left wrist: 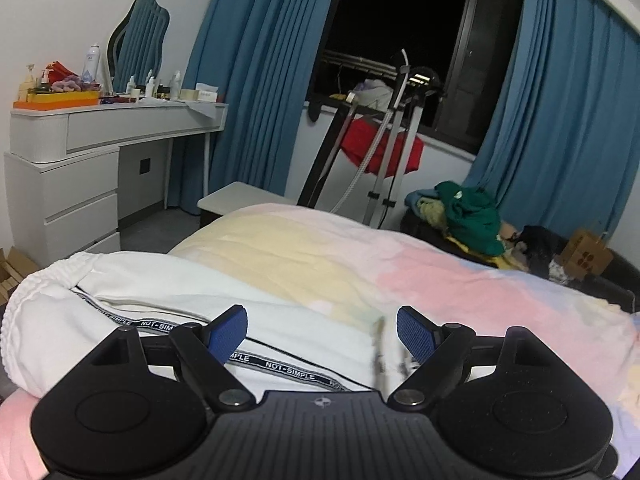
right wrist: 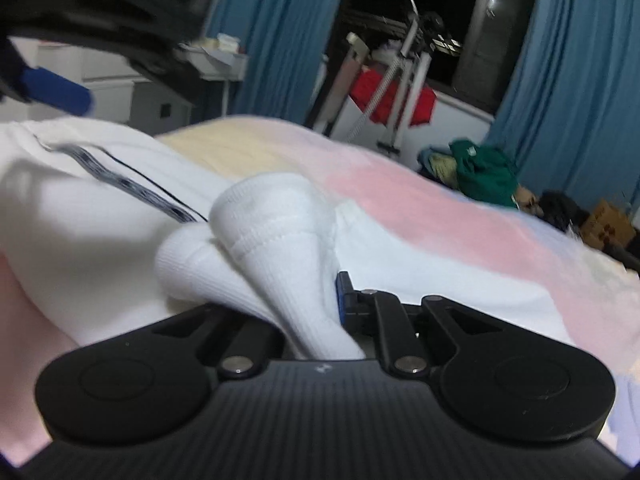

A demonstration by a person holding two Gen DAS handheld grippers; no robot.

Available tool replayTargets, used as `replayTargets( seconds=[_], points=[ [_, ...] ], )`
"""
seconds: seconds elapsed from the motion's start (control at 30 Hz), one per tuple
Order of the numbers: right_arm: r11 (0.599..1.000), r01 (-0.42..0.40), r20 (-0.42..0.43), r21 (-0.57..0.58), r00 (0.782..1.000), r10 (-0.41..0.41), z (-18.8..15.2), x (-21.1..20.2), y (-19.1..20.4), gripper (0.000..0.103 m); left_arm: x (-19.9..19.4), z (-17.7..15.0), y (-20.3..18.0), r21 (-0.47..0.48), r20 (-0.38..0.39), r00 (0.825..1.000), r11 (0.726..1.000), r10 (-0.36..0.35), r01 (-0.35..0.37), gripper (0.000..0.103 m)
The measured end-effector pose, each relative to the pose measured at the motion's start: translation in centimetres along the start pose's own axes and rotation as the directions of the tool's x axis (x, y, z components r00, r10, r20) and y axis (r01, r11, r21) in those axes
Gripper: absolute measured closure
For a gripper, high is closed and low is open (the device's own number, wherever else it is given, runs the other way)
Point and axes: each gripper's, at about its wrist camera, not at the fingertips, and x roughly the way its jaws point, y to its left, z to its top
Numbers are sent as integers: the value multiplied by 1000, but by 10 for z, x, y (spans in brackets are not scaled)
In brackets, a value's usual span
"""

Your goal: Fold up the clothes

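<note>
Your right gripper [right wrist: 320, 312] clamps the white pants' [right wrist: 100, 208] ribbed cuff [right wrist: 272, 240]; left gripper [left wrist: 322, 334] gapes wide w/ nothing gripped, above pants on bedspread [left wrist: 460, 280].

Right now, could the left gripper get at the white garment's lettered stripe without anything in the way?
Probably yes. The left gripper is open and empty, and the white garment's lettered stripe lies just below its fingers with nothing covering it.

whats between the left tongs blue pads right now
Nothing is gripped: the left tongs stand open, and through the gap the left wrist view shows only the white garment with its lettered stripe lying on the bed.
</note>
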Motion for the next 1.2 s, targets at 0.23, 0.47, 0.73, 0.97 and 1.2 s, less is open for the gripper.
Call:
replayTargets(
  seconds=[0.23,0.47,0.73,0.97,1.2],
  points=[
    [983,-143,-55,119,987,151,8,6,-4,70,-1,-9,-2,5,-11,999,999,-53,53,20],
    [917,-366,-54,160,924,378,14,-57,-29,28,-20,-37,-22,122,-35,995,987,-96,99,20],
    [958,-119,-19,261,992,128,1,-88,-113,28,-21,-69,-55,239,-70,995,967,-69,84,19],
    [909,29,-88,415,996,8,-28,-68,-163,28,-8,-82,-61,260,-98,995,965,12,14,19],
    [889,41,-166,457,985,40,-47,-48,-159,28,6,-93,-56,268,-181,980,963,81,-30,18]
  ],
)
